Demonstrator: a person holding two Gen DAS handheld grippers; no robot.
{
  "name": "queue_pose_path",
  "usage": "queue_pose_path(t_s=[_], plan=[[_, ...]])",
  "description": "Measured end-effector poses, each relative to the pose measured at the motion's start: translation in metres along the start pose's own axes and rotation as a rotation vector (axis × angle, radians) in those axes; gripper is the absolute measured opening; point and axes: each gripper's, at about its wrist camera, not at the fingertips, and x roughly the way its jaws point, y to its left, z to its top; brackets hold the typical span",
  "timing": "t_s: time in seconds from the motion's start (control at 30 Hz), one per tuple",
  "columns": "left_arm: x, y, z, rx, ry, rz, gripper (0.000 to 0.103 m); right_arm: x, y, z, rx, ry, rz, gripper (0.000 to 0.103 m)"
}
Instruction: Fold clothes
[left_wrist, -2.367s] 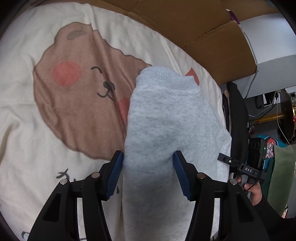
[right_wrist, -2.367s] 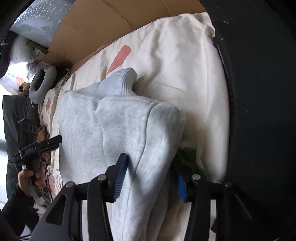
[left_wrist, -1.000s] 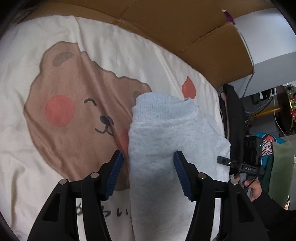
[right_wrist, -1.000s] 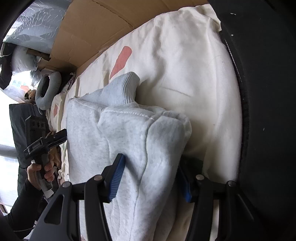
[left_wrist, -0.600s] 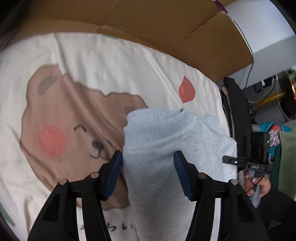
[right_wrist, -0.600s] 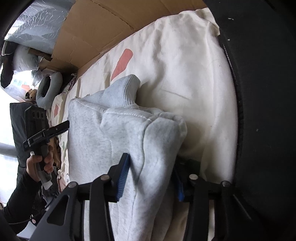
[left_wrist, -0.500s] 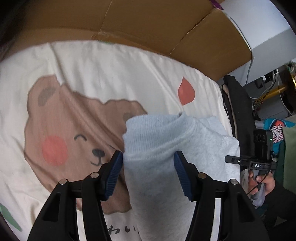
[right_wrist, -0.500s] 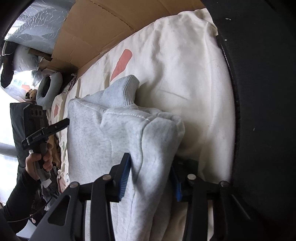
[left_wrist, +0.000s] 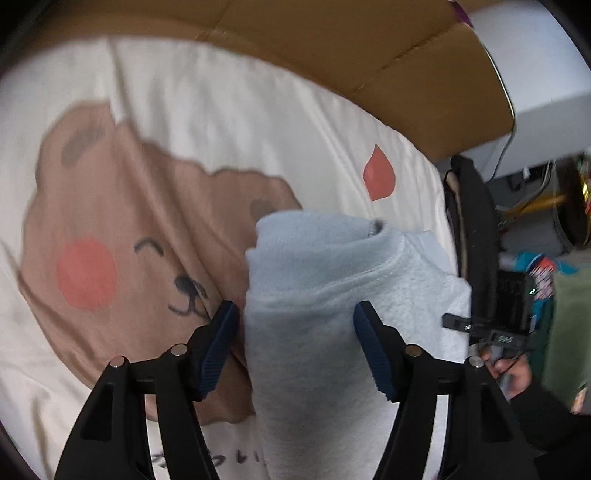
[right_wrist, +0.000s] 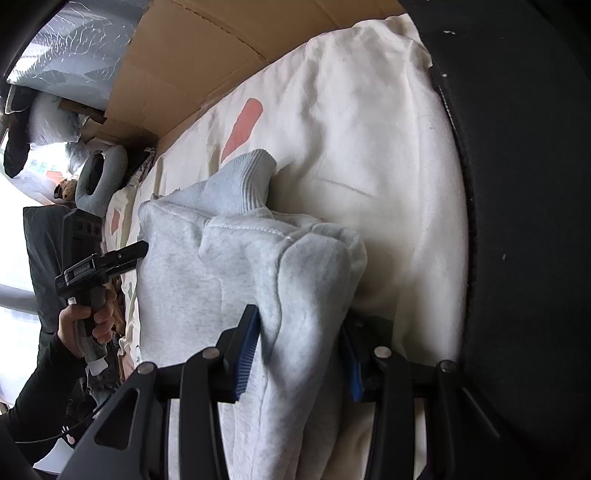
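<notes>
A light grey sweatshirt (left_wrist: 314, 295) lies folded on a cream bedspread (left_wrist: 129, 110) printed with a brown bear. Its ribbed band (left_wrist: 314, 240) points away from me. My left gripper (left_wrist: 295, 308) straddles the folded edge just below that band; its jaws are opening, and the left pad (left_wrist: 218, 339) stands clear of the cloth. My right gripper (right_wrist: 299, 317) is shut on a thick fold of the sweatshirt (right_wrist: 207, 280) at the other side, both blue pads pressed into it. In the right wrist view the left gripper's black finger (right_wrist: 122, 256) reaches the garment's far edge, a hand below it.
Brown cardboard (left_wrist: 332, 48) lines the far side of the bed. A large black surface (right_wrist: 517, 184) fills the right of the right wrist view. A grey neck pillow (right_wrist: 99, 177) and bags lie beyond. Dark clothes (left_wrist: 472, 221) hang at the bed's right edge.
The left gripper slid back along the sweatshirt toward its ribbed band, then its jaws widened and the left pad came off the cloth. The right jaws squeezed tighter on the fold.
</notes>
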Motion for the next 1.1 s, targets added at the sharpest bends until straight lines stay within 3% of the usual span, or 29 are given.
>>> queue_pose_path(t_s=[0.17,0.27,0.37,0.43,0.53,0.7,0.87,0.97,1.1], plan=[[0.006,0.008,-0.010,-0.066,0.053,-0.128,0.066,0.000,0.000,0.000,0.016,-0.011,0.014,0.038],[0.008,0.006,-0.015,-0.063,0.056,-0.151,0.066,0.001,-0.001,0.001,0.037,-0.013,0.030,0.037],[0.004,0.003,-0.018,-0.064,0.035,-0.184,0.065,-0.004,0.006,0.001,0.033,-0.025,0.046,0.027],[0.001,-0.002,-0.020,-0.045,0.024,-0.206,0.065,-0.010,0.009,0.001,0.039,-0.036,0.078,0.026],[0.001,-0.008,-0.019,-0.025,0.033,-0.198,0.065,-0.014,0.005,0.001,0.086,-0.039,0.132,0.027],[0.009,-0.004,-0.016,-0.039,0.056,-0.161,0.065,-0.009,0.003,0.000,0.098,-0.030,0.107,0.032],[0.018,0.005,-0.015,-0.067,0.071,-0.189,0.065,-0.002,-0.002,0.003,0.100,-0.013,0.092,0.039],[0.019,-0.001,-0.015,-0.010,0.076,-0.171,0.065,0.005,0.000,0.005,0.094,0.002,0.082,0.043],[0.020,-0.016,-0.015,0.086,0.091,-0.087,0.066,0.012,0.005,0.007,0.081,0.006,0.083,0.048]])
